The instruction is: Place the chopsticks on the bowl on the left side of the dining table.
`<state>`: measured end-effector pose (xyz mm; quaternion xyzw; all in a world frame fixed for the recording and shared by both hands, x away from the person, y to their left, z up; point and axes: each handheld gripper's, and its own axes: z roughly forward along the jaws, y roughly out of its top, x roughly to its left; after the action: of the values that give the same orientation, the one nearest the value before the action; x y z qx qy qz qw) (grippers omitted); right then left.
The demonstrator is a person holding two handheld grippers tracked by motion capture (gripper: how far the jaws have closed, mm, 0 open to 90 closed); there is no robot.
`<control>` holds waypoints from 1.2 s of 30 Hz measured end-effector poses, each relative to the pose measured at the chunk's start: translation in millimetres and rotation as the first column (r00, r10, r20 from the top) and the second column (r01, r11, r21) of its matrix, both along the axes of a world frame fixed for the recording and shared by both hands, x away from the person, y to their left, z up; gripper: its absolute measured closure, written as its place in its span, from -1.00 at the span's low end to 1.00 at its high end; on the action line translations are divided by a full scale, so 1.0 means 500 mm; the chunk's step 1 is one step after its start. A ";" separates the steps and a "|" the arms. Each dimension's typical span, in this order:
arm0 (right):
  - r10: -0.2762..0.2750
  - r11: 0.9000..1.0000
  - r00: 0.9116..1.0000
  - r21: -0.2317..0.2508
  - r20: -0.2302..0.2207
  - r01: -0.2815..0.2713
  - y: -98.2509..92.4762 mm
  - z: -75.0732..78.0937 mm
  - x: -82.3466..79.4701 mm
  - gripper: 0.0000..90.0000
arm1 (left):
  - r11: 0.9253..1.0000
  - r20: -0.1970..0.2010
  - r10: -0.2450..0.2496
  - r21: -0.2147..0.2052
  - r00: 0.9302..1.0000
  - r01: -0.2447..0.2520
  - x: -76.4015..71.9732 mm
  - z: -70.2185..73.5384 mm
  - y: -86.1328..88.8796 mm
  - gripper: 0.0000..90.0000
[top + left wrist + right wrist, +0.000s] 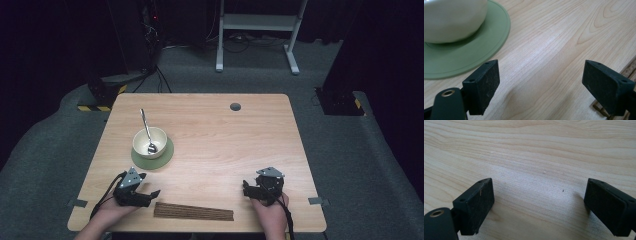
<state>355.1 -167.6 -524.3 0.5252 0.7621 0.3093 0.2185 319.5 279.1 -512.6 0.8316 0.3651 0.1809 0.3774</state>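
1. The left gripper (150, 194) rested low at the near-left part of the counter (225, 135), jaws spread wide with only bare wood between them.
2. The right gripper (246, 188) sat near the near-right edge of the counter, jaws likewise standing wide apart and gripping nothing.
3. A rolled brown bamboo mat (193, 211) lay along the near edge, between the two grippers and just beside the left one. In the left gripper view its end (627, 72) showed by the right-hand jaw. No contact could be confirmed.
4. A cream bowl (149, 142) stood on a round green coaster (164, 158) toward the left of the counter, beyond the left gripper. A metal spoon (146, 131) leaned inside the bowl, handle pointing to the far edge.
5. Judgement: the work appeared not yet begun. The mat lay untouched and unheld; approach, grasp and any placing remained to be done.
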 end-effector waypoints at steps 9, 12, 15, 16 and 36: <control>0.000 1.000 1.000 0.004 -0.001 0.000 -0.001 0.000 0.000 -0.81 | 1.000 -0.013 -0.012 -0.011 1.000 0.012 -0.003 0.003 -0.011 -0.67; -0.001 1.000 1.000 0.000 -0.003 0.001 0.000 0.000 0.000 -0.81 | 1.000 -0.014 -0.027 -0.013 1.000 0.027 -0.004 0.002 -0.016 -0.67; 0.001 1.000 1.000 0.000 -0.002 -0.001 0.000 0.000 0.000 -0.81 | 0.999 -0.018 -0.045 -0.021 0.999 0.044 -0.004 0.001 -0.021 -0.67; 0.001 1.000 1.000 0.000 -0.002 -0.001 0.000 0.000 0.000 -0.81 | 0.999 -0.024 -0.049 -0.023 0.999 0.049 -0.004 -0.001 -0.023 -0.67; 0.002 1.000 1.000 -0.004 0.000 -0.002 0.000 0.000 -0.001 -0.81 | 0.986 -0.050 -0.168 -0.012 0.985 0.167 -0.023 0.000 -0.039 -0.41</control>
<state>354.5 -167.3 -524.4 0.5240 0.7633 0.3078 0.2193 308.0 259.5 -512.6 0.8622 0.3040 0.1262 0.3851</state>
